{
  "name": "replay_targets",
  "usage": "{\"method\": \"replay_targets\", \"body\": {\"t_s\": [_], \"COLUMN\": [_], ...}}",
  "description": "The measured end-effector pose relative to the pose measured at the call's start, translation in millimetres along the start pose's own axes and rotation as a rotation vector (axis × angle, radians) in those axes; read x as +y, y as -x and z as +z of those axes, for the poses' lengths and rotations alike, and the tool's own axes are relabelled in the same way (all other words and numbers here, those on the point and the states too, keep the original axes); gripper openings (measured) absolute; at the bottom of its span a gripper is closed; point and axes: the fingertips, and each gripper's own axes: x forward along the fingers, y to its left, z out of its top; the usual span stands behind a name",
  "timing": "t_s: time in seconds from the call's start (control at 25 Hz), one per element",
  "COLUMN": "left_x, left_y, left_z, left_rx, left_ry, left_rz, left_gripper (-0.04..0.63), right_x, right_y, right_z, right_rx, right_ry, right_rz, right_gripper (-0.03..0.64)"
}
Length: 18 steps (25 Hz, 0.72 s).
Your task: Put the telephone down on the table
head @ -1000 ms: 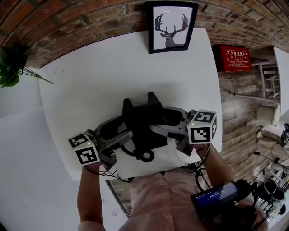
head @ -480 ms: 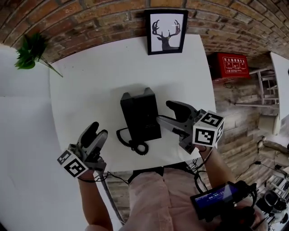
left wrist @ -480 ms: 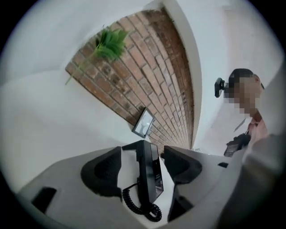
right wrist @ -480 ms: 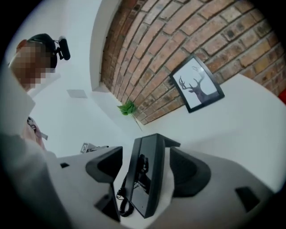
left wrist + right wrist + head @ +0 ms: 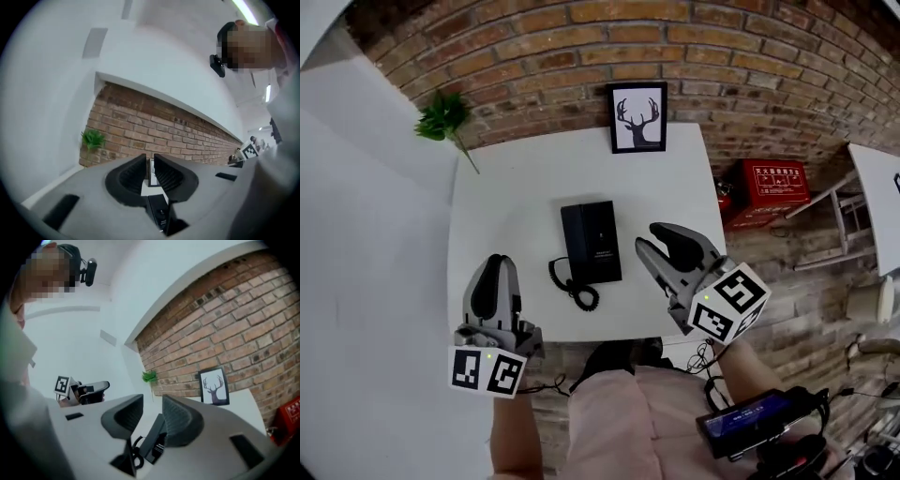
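The black telephone (image 5: pixel 591 241) lies flat on the white table (image 5: pixel 516 197), its coiled cord (image 5: pixel 574 284) curled at the near side. Both grippers hang well above and nearer than it, and neither touches it. My left gripper (image 5: pixel 495 267) is at the phone's left. Its jaws are closing to a narrow slit with nothing between them. Through that slit (image 5: pixel 150 164) the phone (image 5: pixel 160 216) shows far below. My right gripper (image 5: pixel 661 239) is at the phone's right. Its jaws are closing too, a wider gap (image 5: pixel 153 405) still empty, with the phone (image 5: pixel 157 439) beyond it.
A framed deer picture (image 5: pixel 637 117) leans on the brick wall at the table's far edge. A green plant (image 5: pixel 443 117) sits at the far left corner. A red box (image 5: pixel 776 185) stands on the floor to the right. A white wall runs along the left.
Both grippers have left the telephone's sides and risen back toward me. The phone stays flat on the table. Both pairs of jaws have narrowed, the left more.
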Motion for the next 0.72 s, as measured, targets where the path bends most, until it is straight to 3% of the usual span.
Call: {"method": "replay_targets", "body": {"t_s": [0.16, 0.28, 0.72], "left_x": [-35, -55, -97], "left_y": [16, 26, 32], "left_z": [40, 57, 65], "left_rx": [-0.079, -0.119, -0.148], "left_ry": [-0.118, -0.172, -0.248], "left_rz": [0.048, 0.083, 0.100], "left_gripper": [0.000, 0.000, -0.002], "right_x": [31, 43, 54], "right_y": [25, 38, 73], "right_z": [27, 39, 69], "right_rx": [-0.078, -0.120, -0.193], "right_ry": [0.093, 0.177, 0.347], "right_rz": [-0.019, -0.056, -0.172], "right_gripper": [0.064, 0.018, 0.005]}}
